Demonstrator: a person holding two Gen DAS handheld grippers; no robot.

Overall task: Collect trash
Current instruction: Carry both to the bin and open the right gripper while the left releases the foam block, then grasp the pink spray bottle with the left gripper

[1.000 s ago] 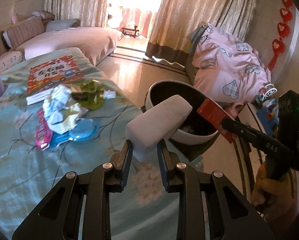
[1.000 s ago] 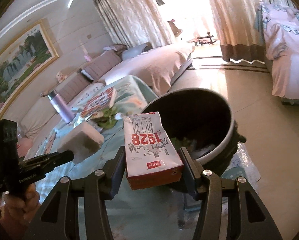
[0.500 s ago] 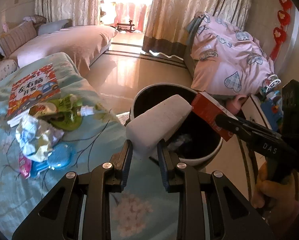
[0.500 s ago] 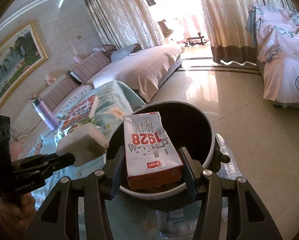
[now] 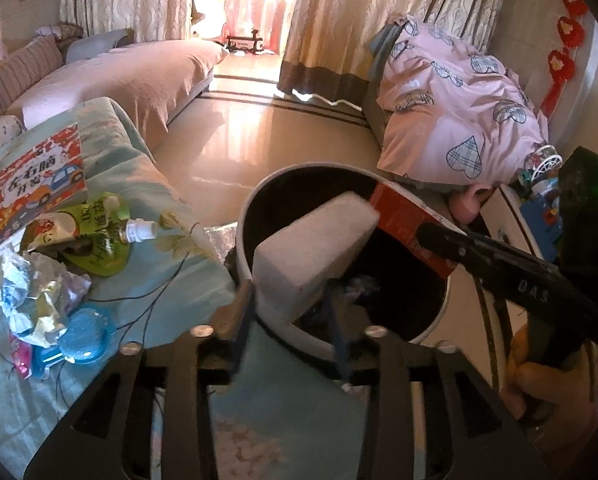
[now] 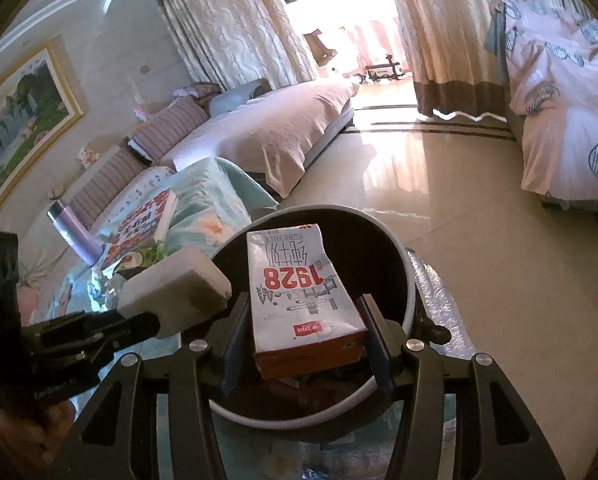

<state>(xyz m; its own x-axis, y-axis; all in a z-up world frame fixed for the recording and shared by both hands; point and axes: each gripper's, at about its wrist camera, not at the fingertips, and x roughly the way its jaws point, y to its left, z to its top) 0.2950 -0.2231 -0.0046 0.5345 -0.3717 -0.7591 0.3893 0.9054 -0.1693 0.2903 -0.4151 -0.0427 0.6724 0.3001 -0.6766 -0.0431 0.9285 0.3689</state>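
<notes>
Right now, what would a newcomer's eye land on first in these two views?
The red-and-white 1928 milk carton held in the right tongs over the dark round trash bin. Beside it, a white foam block sits between the opening left tongs, also above the bin. Crumpled wrappers remain on the teal tablecloth.

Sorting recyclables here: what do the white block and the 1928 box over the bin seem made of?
White block: probably foam or sponge, matte with a finely grainy face and soft edges. 1928 box: likely coated paperboard, a milk carton with a smooth printed skin, creased at its folded top.
</notes>
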